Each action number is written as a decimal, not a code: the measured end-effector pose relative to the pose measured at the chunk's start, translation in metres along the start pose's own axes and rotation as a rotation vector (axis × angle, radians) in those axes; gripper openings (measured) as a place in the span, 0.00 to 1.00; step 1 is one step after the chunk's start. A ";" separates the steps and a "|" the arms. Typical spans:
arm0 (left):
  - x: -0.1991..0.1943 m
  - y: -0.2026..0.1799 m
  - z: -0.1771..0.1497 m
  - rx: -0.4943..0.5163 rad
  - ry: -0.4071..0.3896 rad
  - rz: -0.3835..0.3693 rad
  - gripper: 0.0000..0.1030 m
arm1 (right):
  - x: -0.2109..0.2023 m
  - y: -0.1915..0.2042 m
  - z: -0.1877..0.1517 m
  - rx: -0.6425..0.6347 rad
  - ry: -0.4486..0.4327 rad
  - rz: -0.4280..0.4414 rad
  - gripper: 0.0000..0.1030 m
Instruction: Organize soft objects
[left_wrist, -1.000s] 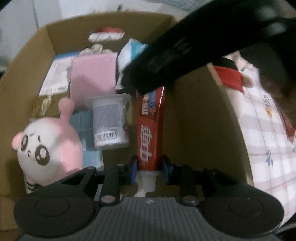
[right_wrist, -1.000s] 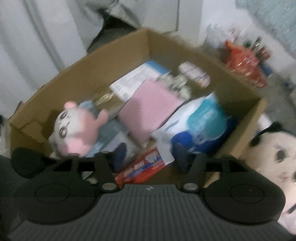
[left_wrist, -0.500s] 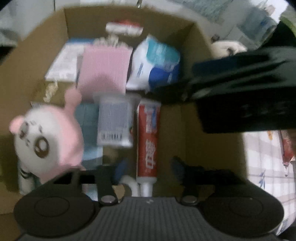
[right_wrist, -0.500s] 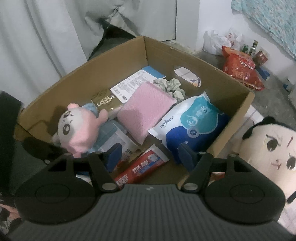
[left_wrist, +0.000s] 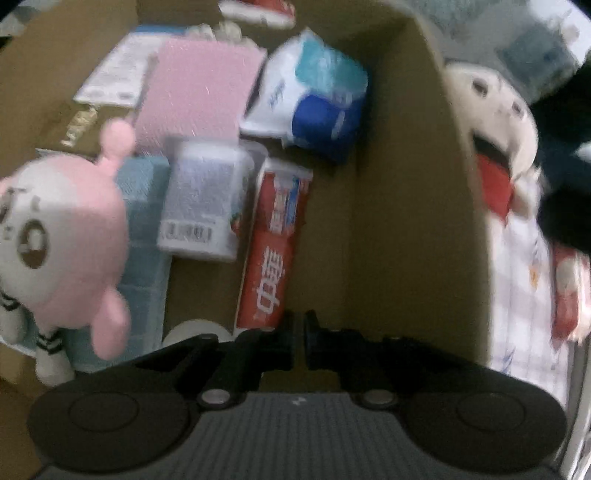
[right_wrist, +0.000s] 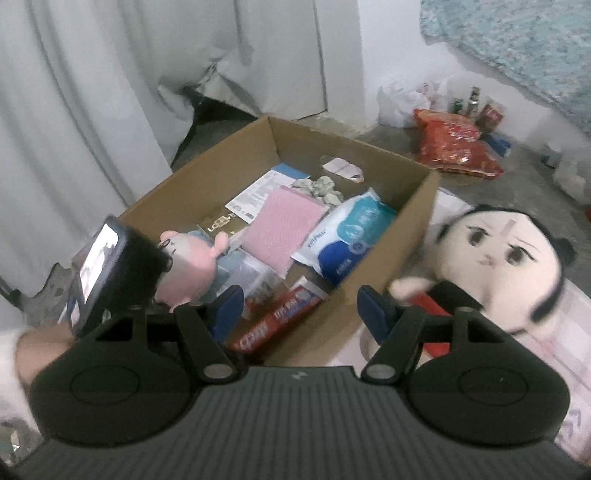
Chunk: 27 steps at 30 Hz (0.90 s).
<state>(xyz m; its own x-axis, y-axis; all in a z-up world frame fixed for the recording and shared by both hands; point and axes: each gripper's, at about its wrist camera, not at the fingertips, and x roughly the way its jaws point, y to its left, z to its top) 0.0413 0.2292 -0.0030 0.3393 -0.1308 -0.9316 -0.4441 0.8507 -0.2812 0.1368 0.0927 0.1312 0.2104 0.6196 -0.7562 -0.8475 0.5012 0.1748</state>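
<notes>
Left wrist: left gripper (left_wrist: 300, 325) closed above toothpaste (left_wrist: 275, 251) | right gripper (right_wrist: 301, 306) spread

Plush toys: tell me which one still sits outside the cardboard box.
The big cream-faced doll with black hair, lying beyond the brown cardboard box's right wall. The small pink-and-white plush is inside the box, among the packets.

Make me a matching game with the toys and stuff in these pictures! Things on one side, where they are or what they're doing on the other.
Things:
1. pink plush
2. toothpaste tube
3. black-haired doll
4. right gripper

Descriptions:
A. lies outside the cardboard box
B. open, holding nothing
C. red, lying flat in the box
D. in the box, at the left end

Pairs: 1-D, 2-C, 3-A, 4-B
</notes>
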 end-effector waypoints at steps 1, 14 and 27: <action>-0.007 0.000 -0.001 -0.004 -0.034 0.001 0.20 | -0.010 0.001 -0.005 0.007 -0.011 -0.009 0.66; -0.132 -0.021 -0.077 0.351 -0.388 0.215 0.47 | -0.057 0.035 -0.067 0.144 -0.145 -0.045 0.67; -0.145 0.035 -0.122 0.441 -0.392 -0.028 0.79 | -0.003 0.058 -0.096 0.179 0.020 -0.017 0.85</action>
<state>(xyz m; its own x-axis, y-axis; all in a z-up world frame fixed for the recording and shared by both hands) -0.1249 0.2154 0.0940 0.6646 -0.0302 -0.7466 -0.0718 0.9920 -0.1040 0.0406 0.0619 0.0833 0.2127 0.5989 -0.7720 -0.7430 0.6123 0.2704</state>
